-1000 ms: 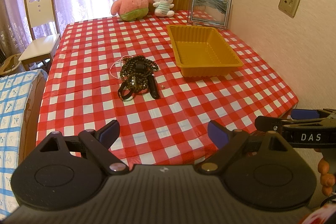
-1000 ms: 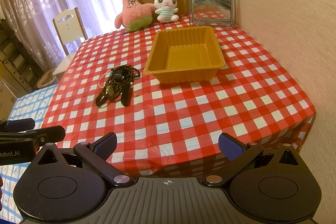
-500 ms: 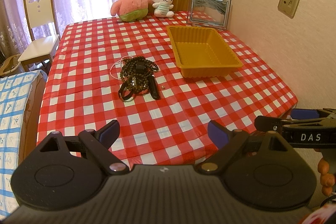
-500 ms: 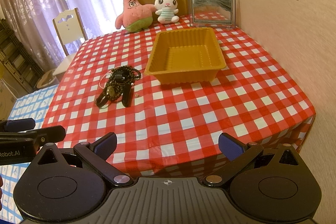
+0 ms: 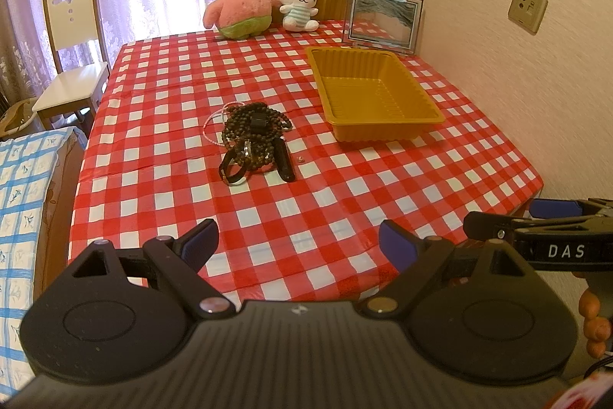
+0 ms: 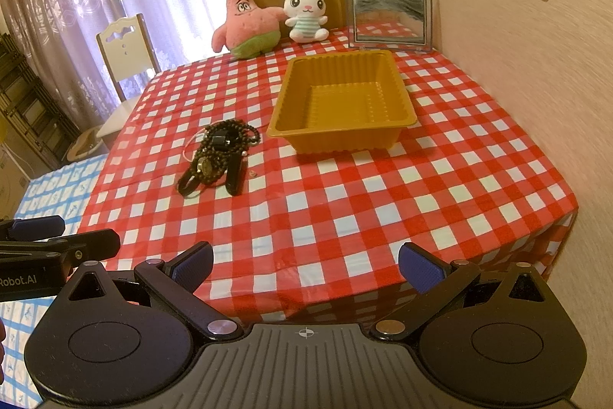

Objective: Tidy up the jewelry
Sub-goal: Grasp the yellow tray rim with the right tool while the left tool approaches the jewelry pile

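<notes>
Presently both tools are hovering off the near edge of the table (image 5: 345, 202), neither touching anything. Left gripper (image 5: 298, 236) is standing with jaws spread wide and nothing between them; right gripper (image 6: 304, 263) is likewise gaping and empty, poised beyond the near edge towards the right-hand corner.

Jewelry pile (image 5: 253, 144) is lying on the checked cloth about mid-table, slightly towards the left edge. Yellow tray (image 5: 387, 123) is sitting just right of it, closer to the wall-side edge, and looks empty. Pile and tray are apart, not touching.

Risks, as judged from here:
- Dark bead strands (image 6: 226, 137), a thin pink cord (image 5: 214, 125) and black bands (image 6: 233, 175) are lying heaped and apparently interlaced. Pinching one strand is likely dragging the rest along, and trailing loops could be snagging on the tray rim or dropping short of it.
- A tiny loose piece (image 5: 301, 159) is sitting on the cloth just right of the pile. It is too small to identify; wide pads may be flicking it away or missing it altogether.
- Cloth looks thin and creased. Fingers coming down hard could be pinching fabric with the beads and shifting the light tray.
- Watch-like round face (image 6: 205, 165) is resting amid the beads; a grip on its edge may be slipping.
- Both tools converging on one pile are risking a collision.
</notes>
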### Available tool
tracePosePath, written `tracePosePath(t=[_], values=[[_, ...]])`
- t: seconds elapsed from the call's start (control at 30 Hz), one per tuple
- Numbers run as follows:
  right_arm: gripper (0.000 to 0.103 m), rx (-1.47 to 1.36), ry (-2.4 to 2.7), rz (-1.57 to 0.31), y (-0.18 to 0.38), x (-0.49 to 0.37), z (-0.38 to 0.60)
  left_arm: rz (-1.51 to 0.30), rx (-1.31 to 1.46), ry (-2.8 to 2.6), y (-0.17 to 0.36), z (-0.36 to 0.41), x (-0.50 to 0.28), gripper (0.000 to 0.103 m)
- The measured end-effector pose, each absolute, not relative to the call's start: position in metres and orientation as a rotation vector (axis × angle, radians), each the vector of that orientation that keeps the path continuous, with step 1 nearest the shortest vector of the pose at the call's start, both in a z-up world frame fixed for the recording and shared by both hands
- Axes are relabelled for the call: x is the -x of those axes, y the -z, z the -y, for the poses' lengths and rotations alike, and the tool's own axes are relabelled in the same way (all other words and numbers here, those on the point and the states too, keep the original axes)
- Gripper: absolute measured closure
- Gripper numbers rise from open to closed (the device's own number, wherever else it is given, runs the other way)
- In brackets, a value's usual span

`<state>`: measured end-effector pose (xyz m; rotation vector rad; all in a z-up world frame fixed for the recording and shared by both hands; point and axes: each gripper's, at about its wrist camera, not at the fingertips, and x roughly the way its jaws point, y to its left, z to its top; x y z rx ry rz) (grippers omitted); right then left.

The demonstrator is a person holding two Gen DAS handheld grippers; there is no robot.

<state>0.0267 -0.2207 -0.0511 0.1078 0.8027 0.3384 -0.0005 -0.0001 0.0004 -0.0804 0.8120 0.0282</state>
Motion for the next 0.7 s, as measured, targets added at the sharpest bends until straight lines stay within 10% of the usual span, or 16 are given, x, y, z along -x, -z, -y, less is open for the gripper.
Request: tracePosePath(t=[0.7], values=[[0.012,-0.298,-0.193,-0.736,0.083,-0.058,0.248,-0.823,0.061,-0.046,0.031,-0.057,-0.036,0.013]])
